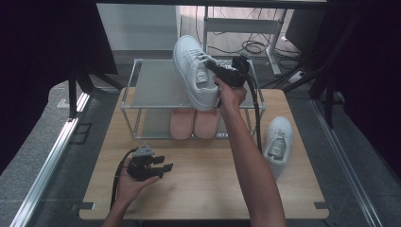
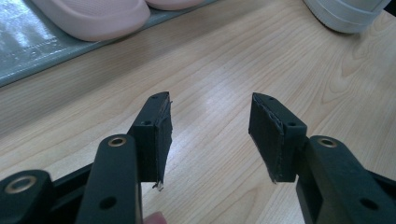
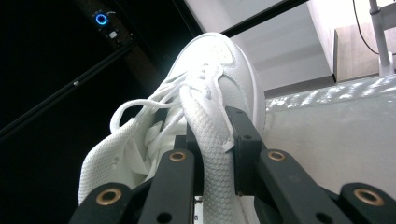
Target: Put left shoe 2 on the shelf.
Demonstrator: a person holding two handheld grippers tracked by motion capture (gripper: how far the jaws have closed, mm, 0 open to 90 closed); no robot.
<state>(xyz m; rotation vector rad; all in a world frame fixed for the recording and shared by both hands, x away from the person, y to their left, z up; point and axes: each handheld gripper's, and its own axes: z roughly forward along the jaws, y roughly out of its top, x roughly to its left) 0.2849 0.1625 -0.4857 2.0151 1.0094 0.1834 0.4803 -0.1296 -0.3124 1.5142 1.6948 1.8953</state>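
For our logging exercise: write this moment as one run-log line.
right tongs: shut on white sneaker, over rack top | left tongs: open, empty | second sneaker: on table

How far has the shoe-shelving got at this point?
Done: a pair of pink slippers sits on the rack's lower shelf. In hand: the right claw is shut on the collar of one white sneaker, holding it over the top shelf. Left: the second white sneaker lies on the wooden table beside the rack; the left claw is open with nothing between its jaws.
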